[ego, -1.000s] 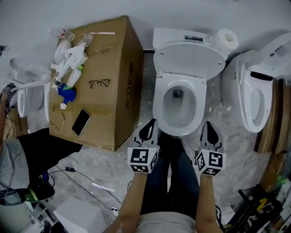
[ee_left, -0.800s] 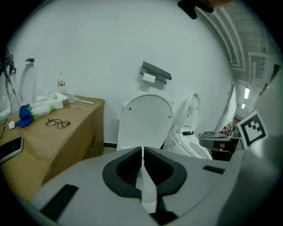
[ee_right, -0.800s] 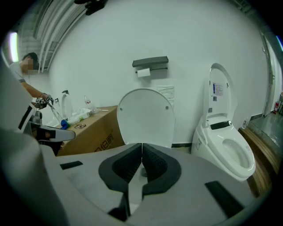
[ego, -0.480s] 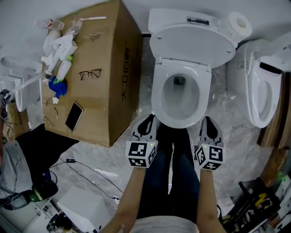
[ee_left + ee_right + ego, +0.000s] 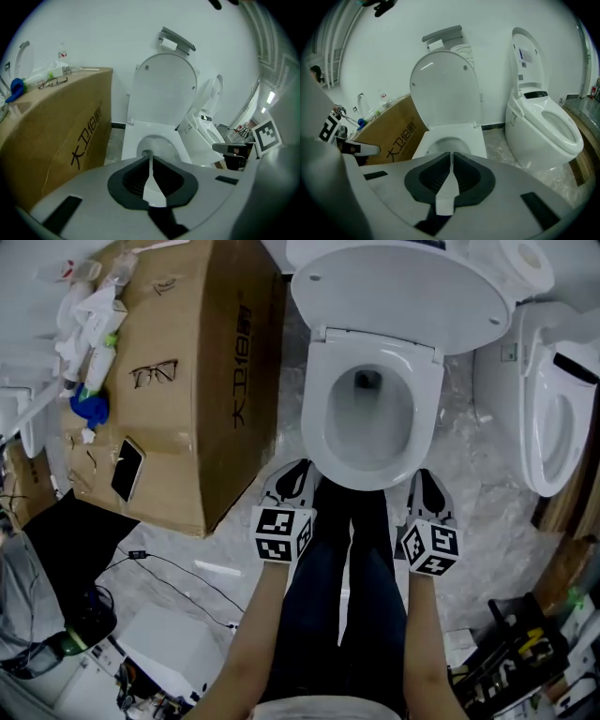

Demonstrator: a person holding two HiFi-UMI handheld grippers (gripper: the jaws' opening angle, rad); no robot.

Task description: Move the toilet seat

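Grey mottled flooring (image 5: pixel 469 512) spread under the whole scene, with a plain white wall behind. Both tools hung low in front of the white ceramic toilet (image 5: pixel 370 486): the left gripper (image 5: pixel 300 471) just off the front left of its bowl, the right gripper (image 5: pixel 424 476) just off the front right. Each had its jaws pressed together with nothing between them, as both gripper views showed. Neither touched the toilet.

The white plastic toilet seat (image 5: pixel 315 418), the oval ring, appeared to lie flat on the bowl rim. The rounded white lid (image 5: pixel 403 282) stood raised behind it against the tank.

That ring would likely be stiff and fairly light, smooth enough for the pads to slip on. Hinged at the back, it should swing rather than lift free, and it might slam if let go. The front edge, farthest from the hinge, looked the best place to take it, with a jaw tip under the lip.

Counted outward: two grippers and two toilets, the second white toilet (image 5: pixel 497 390) to the right of the first. One brown cardboard box (image 5: pixel 187 381) stood to the first toilet's left, carrying one pair of dark-framed spectacles (image 5: pixel 153 374), one black phone (image 5: pixel 127 468) and some bottles. One white paper roll (image 5: pixel 525 259) sat behind the lid.
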